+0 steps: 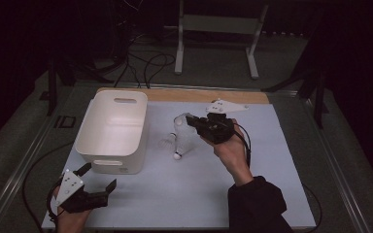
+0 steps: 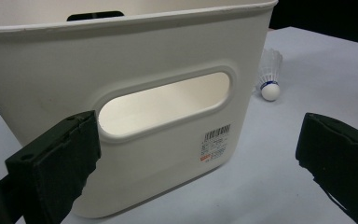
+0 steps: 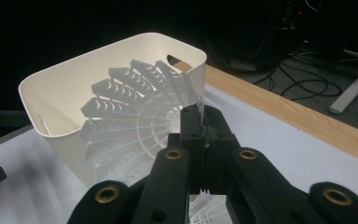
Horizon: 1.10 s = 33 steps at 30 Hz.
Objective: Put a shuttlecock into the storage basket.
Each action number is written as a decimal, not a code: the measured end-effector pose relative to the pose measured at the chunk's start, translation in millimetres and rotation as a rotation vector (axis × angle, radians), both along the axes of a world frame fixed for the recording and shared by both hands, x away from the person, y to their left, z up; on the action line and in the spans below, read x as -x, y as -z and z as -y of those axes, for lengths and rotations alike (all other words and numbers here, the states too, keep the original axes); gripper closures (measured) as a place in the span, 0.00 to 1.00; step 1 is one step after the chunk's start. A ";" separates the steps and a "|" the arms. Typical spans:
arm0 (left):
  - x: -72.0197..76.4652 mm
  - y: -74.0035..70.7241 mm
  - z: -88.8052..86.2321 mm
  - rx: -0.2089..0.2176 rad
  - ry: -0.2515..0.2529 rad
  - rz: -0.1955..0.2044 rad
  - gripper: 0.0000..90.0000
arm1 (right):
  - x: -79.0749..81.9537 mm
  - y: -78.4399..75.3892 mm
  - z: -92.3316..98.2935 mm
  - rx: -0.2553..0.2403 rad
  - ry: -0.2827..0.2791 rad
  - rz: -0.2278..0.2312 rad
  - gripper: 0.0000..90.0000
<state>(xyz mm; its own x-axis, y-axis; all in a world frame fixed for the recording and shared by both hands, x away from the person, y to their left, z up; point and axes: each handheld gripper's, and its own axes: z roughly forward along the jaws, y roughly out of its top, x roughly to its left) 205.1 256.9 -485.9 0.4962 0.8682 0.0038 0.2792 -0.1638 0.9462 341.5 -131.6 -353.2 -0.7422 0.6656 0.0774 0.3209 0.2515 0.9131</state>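
Between the right tongs (image 3: 200, 122), clamped on its skirt rim: a shuttlecock (image 3: 135, 112), featherlight, crushable. Left tongs (image 2: 196, 163) gape apart.

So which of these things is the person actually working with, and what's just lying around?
In use:
- shuttlecock, pinched by its skirt in the right claw
- white bin, probably where it goes
- second shuttlecock on the table, likely next

Lying about:
- left claw, open and idle by the bin
- floor cables
- white metal frame behind the table
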 end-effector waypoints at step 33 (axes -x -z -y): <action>0.1 -0.2 -0.2 0.003 0.004 0.001 0.01 | -8.5 8.7 -34.2 0.008 -0.052 -0.018 0.98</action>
<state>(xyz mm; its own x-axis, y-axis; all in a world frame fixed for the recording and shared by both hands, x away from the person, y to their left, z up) 205.0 257.2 -485.7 0.4999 0.8661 0.0022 0.2771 -0.1624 0.9470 350.0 -97.4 -361.9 -0.7744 0.6269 0.0856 0.3232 0.2756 0.9053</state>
